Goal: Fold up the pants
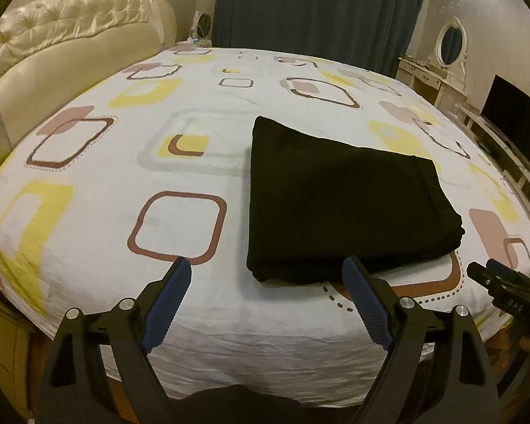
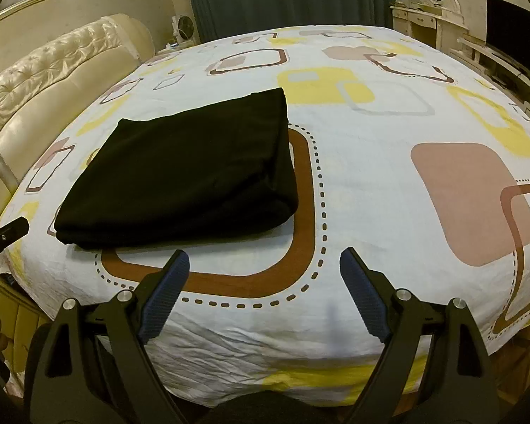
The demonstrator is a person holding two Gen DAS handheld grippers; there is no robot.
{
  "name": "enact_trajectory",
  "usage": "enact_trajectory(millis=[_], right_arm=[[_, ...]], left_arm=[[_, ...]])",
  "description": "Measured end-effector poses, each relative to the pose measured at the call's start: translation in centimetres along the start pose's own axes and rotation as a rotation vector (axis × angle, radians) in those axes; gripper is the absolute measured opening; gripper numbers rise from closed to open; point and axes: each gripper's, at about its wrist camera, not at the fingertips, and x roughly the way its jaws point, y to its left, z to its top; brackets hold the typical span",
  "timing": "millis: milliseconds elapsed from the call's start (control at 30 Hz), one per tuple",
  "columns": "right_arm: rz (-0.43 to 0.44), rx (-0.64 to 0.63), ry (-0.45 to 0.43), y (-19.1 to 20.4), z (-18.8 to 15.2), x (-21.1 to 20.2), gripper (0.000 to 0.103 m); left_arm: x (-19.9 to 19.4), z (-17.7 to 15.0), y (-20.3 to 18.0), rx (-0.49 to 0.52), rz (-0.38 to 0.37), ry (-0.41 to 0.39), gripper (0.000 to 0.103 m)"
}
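The black pants (image 1: 339, 205) lie folded into a thick rectangle on the patterned bed sheet (image 1: 130, 162). They also show in the right wrist view (image 2: 187, 173), left of centre. My left gripper (image 1: 265, 272) is open and empty, just short of the pants' near edge. My right gripper (image 2: 265, 265) is open and empty, in front of and to the right of the pants. The right gripper's tip (image 1: 491, 275) shows at the right edge of the left wrist view. The left gripper's tip (image 2: 7, 235) shows at the left edge of the right wrist view.
A cream tufted headboard (image 1: 70, 35) runs along the left side. Dark curtains (image 1: 318, 7) hang behind the bed. A white dresser with an oval mirror (image 1: 448, 42) and a dark screen (image 1: 512, 127) stand at the right. A small fan (image 1: 203, 24) sits at the far corner.
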Motion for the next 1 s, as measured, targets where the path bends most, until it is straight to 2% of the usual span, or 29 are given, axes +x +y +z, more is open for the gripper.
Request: enact_trajectory(millis=[500, 633, 1000], right_arm=[[0.006, -0.001, 0.008, 0.19, 0.00, 0.06, 0.087], [0.009, -0.004, 0.012, 0.38, -0.07, 0.06, 0.087], [0.015, -0.005, 0.018, 0.63, -0.31, 0.18, 0.087]], left_arm=[[0.76, -0.36, -0.49, 0.023, -0.002, 0.058, 0.086], [0.54, -0.33, -0.76, 0.033, 0.007, 0.041, 0.086], [0.84, -0.16, -0.46, 0.018, 0.015, 0.056, 0.086]])
